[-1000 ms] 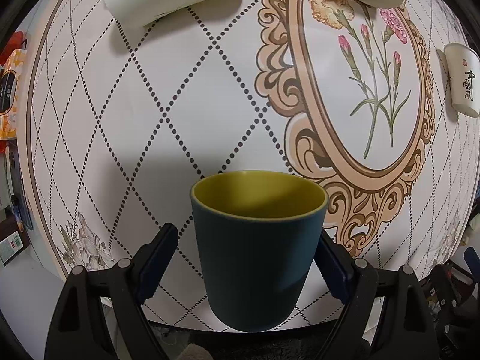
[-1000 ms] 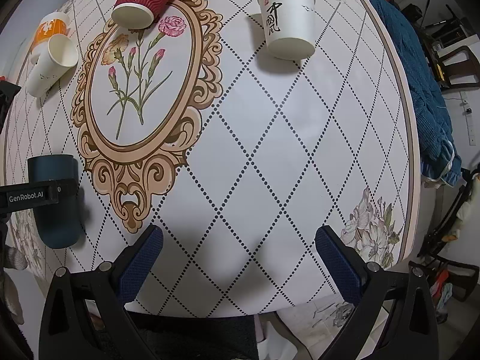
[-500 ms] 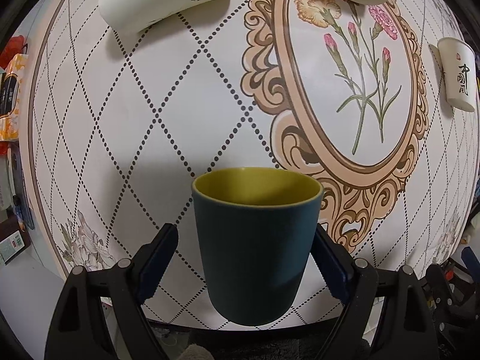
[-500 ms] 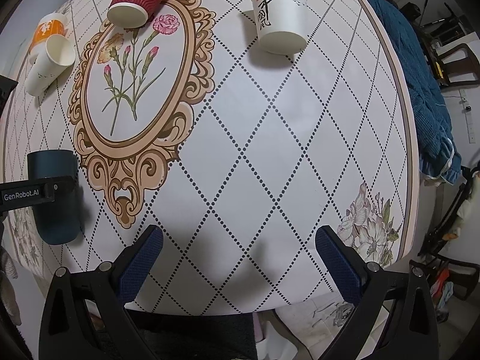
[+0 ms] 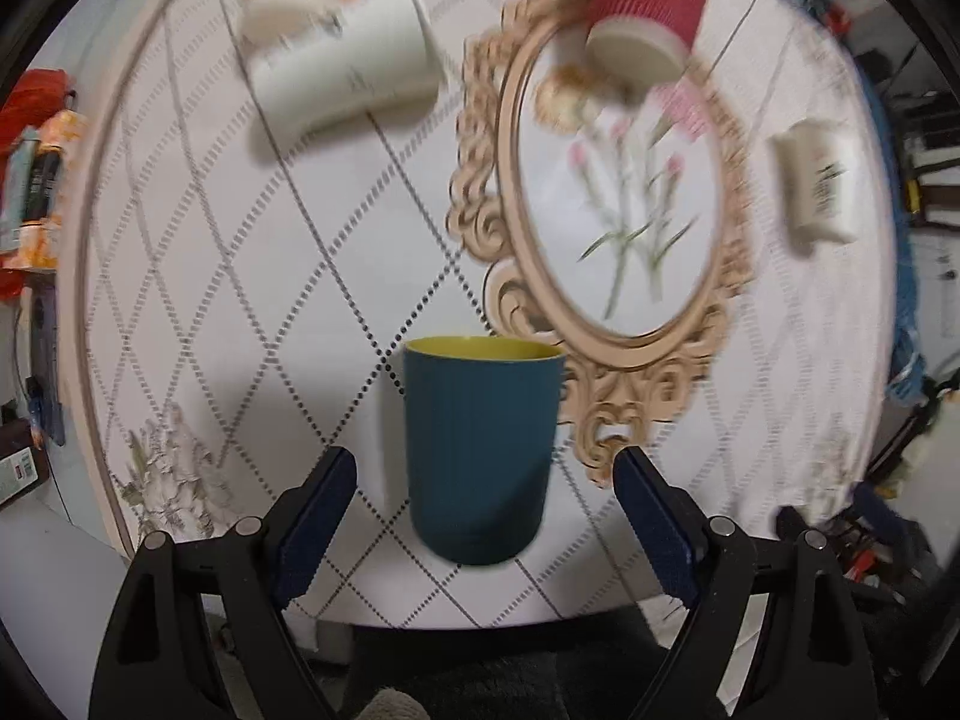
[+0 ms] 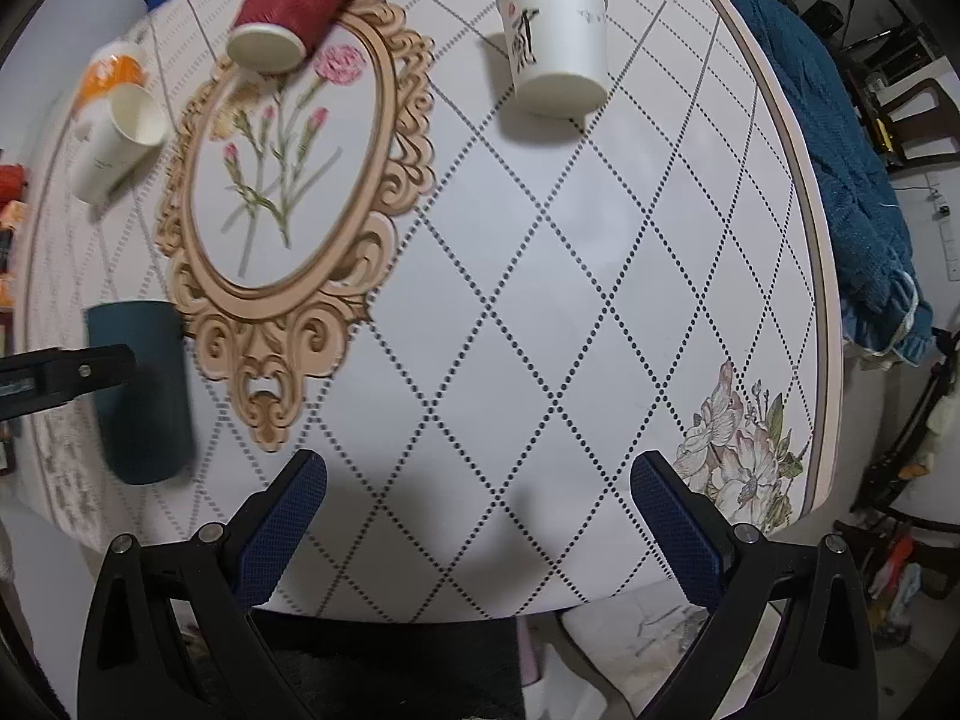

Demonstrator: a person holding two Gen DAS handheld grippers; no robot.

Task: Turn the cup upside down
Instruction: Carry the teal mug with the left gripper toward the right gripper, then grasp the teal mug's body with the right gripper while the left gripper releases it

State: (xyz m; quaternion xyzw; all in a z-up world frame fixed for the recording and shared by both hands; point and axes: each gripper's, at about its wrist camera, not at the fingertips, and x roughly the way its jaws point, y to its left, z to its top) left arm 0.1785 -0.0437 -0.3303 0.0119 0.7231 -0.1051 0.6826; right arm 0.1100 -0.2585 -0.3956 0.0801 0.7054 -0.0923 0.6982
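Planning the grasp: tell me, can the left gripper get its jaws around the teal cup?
Probably yes: the left gripper is open, its jaws either side of the upright teal cup, with nothing between.

The one piece of writing that shows is on the white paper cup [image 6: 555,51] standing upside down at the far side of the worktop [image 6: 600,252]: a large black brush-written character on its wall, with a small red mark above it and some tiny dark marks further round, too small to read. In the left wrist view the same cup [image 5: 816,180] carries only a dark blurred smear. The white cup lying on its side [image 5: 348,69] bears small dark marks that cannot be read
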